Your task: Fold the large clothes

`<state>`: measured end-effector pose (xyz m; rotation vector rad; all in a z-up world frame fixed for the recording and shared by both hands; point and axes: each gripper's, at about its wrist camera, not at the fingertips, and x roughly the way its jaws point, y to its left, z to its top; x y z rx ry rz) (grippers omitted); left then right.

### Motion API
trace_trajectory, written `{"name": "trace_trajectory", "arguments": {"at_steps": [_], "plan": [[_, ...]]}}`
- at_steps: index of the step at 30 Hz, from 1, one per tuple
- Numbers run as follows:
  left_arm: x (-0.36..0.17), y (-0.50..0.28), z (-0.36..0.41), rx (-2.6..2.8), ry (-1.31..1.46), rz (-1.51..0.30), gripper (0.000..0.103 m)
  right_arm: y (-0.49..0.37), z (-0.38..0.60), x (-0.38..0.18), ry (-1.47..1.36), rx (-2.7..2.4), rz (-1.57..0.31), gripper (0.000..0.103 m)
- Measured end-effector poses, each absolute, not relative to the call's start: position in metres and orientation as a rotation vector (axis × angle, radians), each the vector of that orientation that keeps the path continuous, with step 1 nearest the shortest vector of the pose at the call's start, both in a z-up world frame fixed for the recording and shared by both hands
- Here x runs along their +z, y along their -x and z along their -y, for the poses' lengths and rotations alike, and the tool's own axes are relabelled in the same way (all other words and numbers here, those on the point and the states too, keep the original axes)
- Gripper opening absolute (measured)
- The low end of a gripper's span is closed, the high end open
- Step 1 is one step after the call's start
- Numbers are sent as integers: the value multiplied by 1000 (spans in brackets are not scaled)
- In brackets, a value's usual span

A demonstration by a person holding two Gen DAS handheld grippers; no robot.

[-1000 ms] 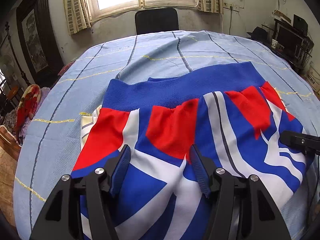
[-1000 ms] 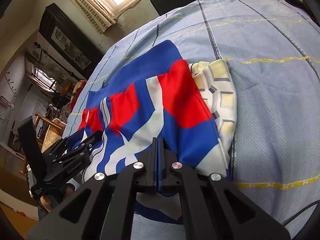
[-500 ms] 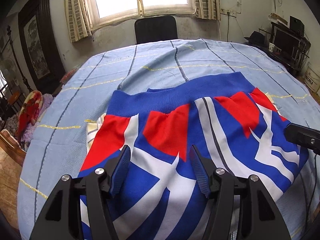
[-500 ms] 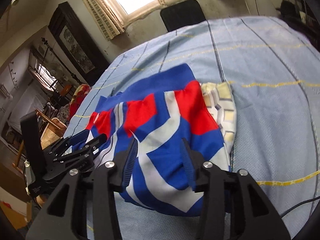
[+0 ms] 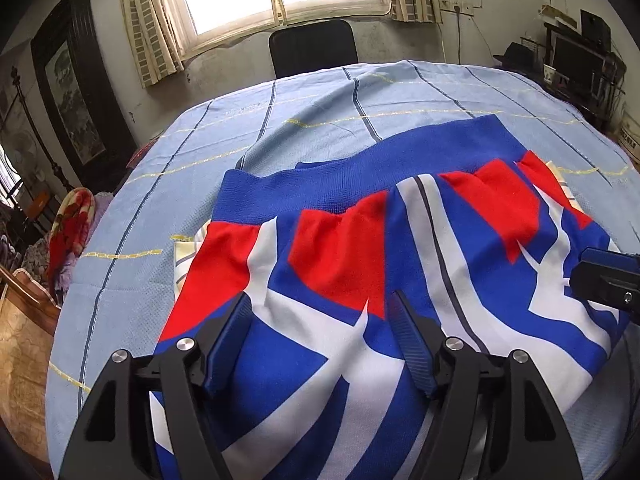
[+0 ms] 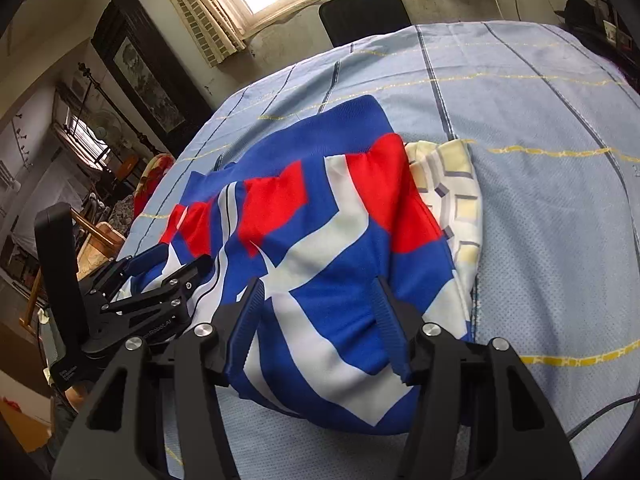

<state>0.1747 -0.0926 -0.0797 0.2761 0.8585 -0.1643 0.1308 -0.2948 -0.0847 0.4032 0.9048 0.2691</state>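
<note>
A folded garment [image 5: 352, 248] in red, white and blue, with a blue ribbed band at its far edge, lies on the light blue tablecloth [image 5: 320, 120]. Just above its near left part hovers my left gripper [image 5: 318, 304], jaws opening, pads clear of the cloth. The right wrist view shows the same garment [image 6: 328, 248] under my right gripper [image 6: 317, 286], whose jaws are also opening with nothing pinched. My left gripper [image 6: 160, 280] appears there at the garment's left edge. One finger of my right gripper [image 5: 600, 276] juts in at the right of the left wrist view.
A cream cloth with grey squares [image 6: 452, 184] pokes out from under the garment's right side. A black chair [image 5: 314, 46] stands behind the table under the window. A red flowered blanket [image 5: 70, 224] lies off the table's left edge, and a shelf of electronics [image 5: 576, 56] is at far right.
My right gripper, shut at the garment's near edge a second ago, has opened and let go. The left jaws have widened slightly. Both views have drawn back a little from the garment.
</note>
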Motion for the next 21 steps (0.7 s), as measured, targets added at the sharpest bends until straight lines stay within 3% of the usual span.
{"name": "trace_trajectory", "arguments": {"at_steps": [15,21], "plan": [[-59,-170,80,-205,-173,-812,72,-129,292,-80,-394,278,-888,59],[-57,-185,61,-181,-94,-843,72,-108,325,-63,-649,310,-844,61]]}}
